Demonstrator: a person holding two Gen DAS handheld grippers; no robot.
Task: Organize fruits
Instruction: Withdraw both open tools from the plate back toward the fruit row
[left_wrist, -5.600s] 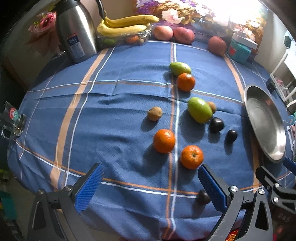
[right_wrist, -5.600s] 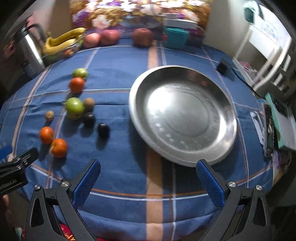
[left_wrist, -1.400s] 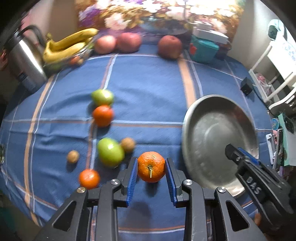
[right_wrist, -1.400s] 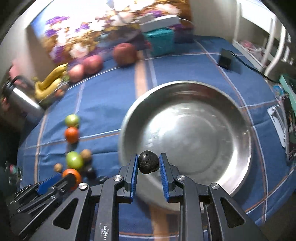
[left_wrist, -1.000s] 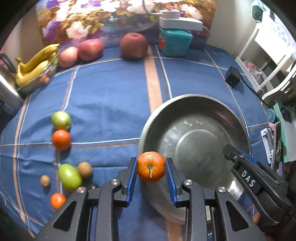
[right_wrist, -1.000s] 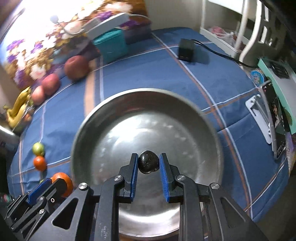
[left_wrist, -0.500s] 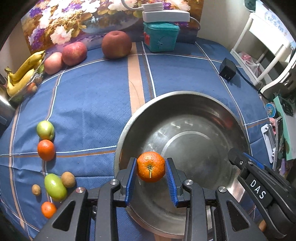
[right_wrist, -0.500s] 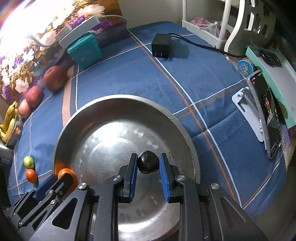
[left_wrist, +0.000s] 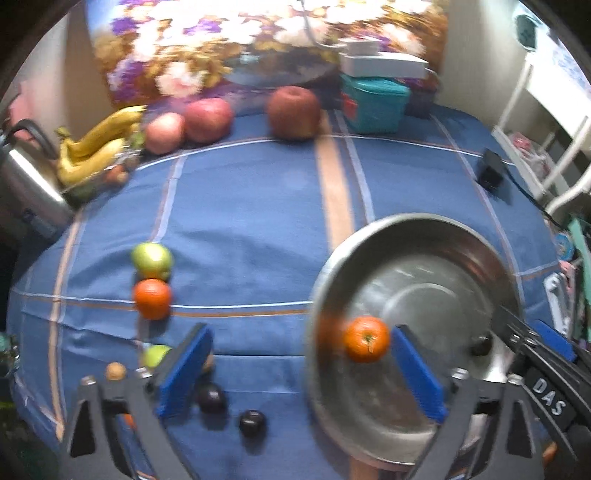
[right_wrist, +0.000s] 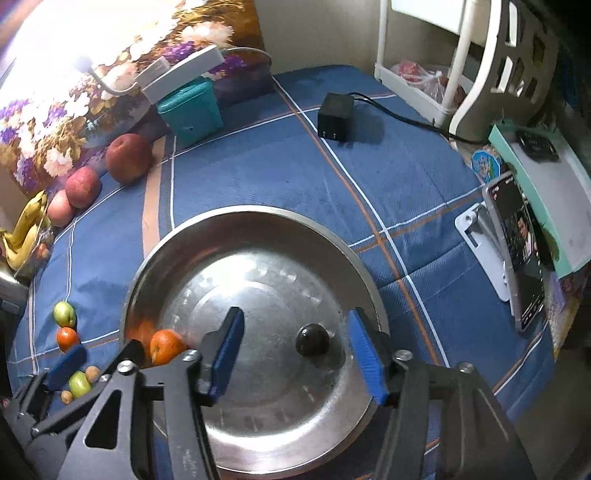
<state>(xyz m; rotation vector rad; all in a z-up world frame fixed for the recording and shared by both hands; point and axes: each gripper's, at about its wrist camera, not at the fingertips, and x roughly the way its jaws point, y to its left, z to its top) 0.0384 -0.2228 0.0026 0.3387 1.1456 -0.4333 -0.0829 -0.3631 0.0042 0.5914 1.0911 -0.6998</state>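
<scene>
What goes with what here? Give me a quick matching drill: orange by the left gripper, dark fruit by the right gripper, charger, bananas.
Things:
1. orange
2. dark fruit
3. charger
4. bananas

Places:
A. on the cloth beyond the metal bowl
B. far edge beside the steel jug
C. in the bowl by its near-left wall
D. in the bowl, mid-floor

Pairs: 1-C, 2-D, 3-A, 4-B

Orange (left_wrist: 365, 344) in the metal bowl (left_wrist: 369, 236)
Left gripper (left_wrist: 301, 369) jaws opening, lower frame; the orange lies free beside the right finger.
</scene>
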